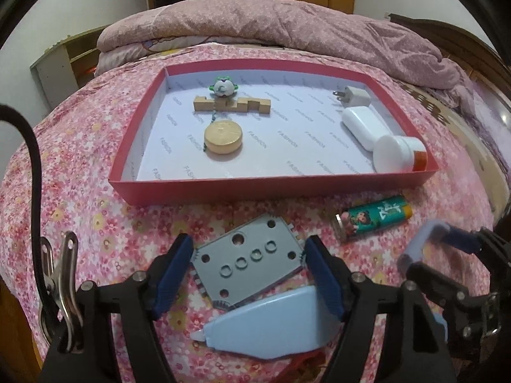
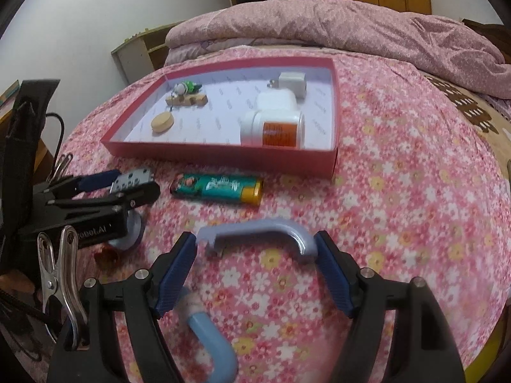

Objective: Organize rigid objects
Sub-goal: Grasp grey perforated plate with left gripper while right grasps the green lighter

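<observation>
At the bottom of the left wrist view, the left gripper (image 1: pixel 247 253) hangs over a pink flowered bedspread (image 1: pixel 95 198) with its blue pads spread to either side of a flat grey perforated plate (image 1: pixel 246 261); the pads sit at the plate's edges, and a firm pinch cannot be told. Just below the plate, partly over it, lies a pale blue correction-tape dispenser (image 1: pixel 271 328). At the bottom of the right wrist view, the right gripper (image 2: pixel 255 249) is likewise spread wide, its pads flanking a curved lilac handle piece (image 2: pixel 258 231) on the bedspread, the right pad close against its bend. Lower still, a blue curved piece (image 2: pixel 214 344) lies between the arms. Farther up, at mid-frame, a teal and yellow lighter (image 2: pixel 217 188) lies on its side. Beyond it sits a shallow red tray (image 1: pixel 271 185) holding a round wooden disc (image 1: pixel 223 138), a notched wooden block (image 1: pixel 231 106), a small green and white figure (image 1: pixel 223 87), a white charger plug (image 1: pixel 354 95), a white case (image 1: pixel 364 124) and a white bottle (image 1: pixel 397 153) on its side. A folded pink quilt (image 1: pixel 287 22) fills the top of the frame.
</observation>
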A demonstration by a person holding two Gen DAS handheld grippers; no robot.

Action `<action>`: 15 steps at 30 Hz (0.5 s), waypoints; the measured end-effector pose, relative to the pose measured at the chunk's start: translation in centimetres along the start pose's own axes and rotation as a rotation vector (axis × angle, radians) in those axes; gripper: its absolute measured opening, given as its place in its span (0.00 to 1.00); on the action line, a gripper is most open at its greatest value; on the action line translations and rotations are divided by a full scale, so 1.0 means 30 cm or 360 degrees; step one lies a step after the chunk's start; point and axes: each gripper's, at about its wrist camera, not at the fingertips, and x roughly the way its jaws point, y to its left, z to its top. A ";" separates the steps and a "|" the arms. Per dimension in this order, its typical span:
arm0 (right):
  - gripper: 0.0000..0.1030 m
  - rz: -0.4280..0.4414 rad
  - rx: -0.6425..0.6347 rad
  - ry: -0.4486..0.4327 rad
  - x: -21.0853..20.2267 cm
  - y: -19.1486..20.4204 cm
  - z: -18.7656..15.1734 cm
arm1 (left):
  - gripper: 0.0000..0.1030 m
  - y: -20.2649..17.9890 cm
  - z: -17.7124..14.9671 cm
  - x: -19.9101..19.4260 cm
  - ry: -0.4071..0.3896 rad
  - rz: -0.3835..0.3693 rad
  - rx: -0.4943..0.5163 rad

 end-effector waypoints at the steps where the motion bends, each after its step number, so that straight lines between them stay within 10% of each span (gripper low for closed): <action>1: 0.75 -0.0008 -0.0012 0.0004 -0.001 0.004 -0.003 | 0.74 0.003 -0.001 -0.003 -0.0005 -0.0007 0.0004; 15: 0.86 0.0015 0.0041 -0.0065 -0.024 0.068 0.103 | 0.74 0.099 -0.009 -0.073 -0.0147 0.0031 0.0013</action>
